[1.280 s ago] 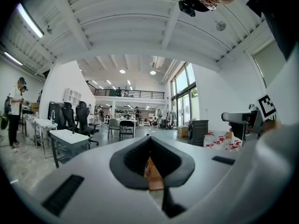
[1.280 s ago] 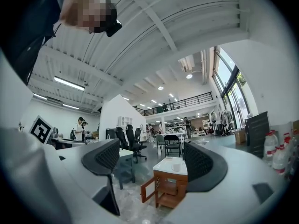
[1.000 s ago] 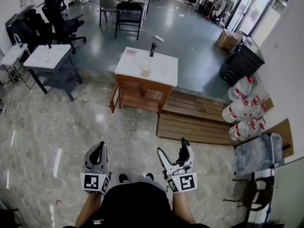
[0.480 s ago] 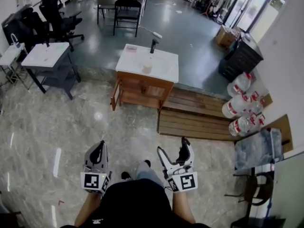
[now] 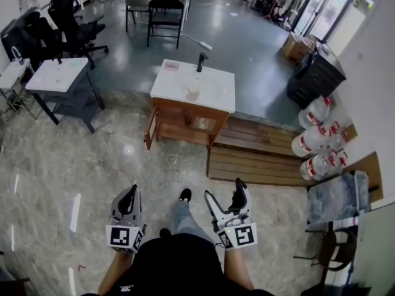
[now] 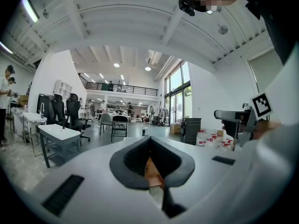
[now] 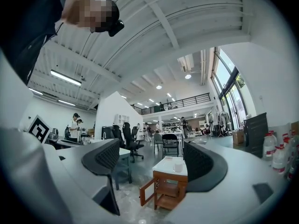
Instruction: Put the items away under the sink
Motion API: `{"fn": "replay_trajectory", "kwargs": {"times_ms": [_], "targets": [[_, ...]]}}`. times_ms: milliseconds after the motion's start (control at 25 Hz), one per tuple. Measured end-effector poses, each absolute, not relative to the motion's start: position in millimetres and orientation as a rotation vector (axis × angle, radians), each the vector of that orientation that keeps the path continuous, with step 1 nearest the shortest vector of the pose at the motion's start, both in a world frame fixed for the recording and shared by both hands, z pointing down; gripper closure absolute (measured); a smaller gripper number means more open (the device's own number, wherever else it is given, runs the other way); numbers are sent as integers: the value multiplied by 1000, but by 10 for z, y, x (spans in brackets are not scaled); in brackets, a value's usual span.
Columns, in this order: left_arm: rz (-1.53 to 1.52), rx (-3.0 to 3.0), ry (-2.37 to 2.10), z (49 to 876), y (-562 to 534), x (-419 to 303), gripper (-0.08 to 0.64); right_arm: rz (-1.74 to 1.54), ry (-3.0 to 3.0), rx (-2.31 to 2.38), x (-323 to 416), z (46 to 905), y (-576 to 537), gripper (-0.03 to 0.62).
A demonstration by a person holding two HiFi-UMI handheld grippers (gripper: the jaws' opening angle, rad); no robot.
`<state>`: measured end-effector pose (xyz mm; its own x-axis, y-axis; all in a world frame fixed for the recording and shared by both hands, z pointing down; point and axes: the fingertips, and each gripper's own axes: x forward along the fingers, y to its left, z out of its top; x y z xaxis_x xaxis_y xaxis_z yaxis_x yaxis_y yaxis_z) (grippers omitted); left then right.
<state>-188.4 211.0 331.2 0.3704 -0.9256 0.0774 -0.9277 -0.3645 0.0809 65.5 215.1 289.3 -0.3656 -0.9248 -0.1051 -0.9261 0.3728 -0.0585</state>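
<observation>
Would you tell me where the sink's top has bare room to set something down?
The white countertop is bare along its right side and at its front left corner. The cup stands near the middle; the faucet and a pink item crowd the back edge.

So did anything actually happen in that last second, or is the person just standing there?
The person stepped: one shoe swung forward toward the sink cabinet. Nothing was grasped or released. The left gripper stays shut and empty, the right gripper open and empty, both held low in front. The cup is still on the cabinet's top, and the cabinet door still hangs open.
</observation>
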Motion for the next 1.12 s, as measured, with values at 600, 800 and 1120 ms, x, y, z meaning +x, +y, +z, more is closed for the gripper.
{"fn": "replay_trajectory", "kwargs": {"times_ms": [600, 800, 1120], "targets": [[66, 2465, -1748, 3255, 415, -1578, 554, -26, 2528, -1668, 1020, 2927, 425, 169], [74, 2387, -1805, 3306, -101, -1495, 554, -51, 2541, -1623, 1159, 2952, -73, 169], [120, 2371, -1806, 3449, -732, -1303, 554, -94, 2608, -1536, 1246, 3094, -755, 169]]}}
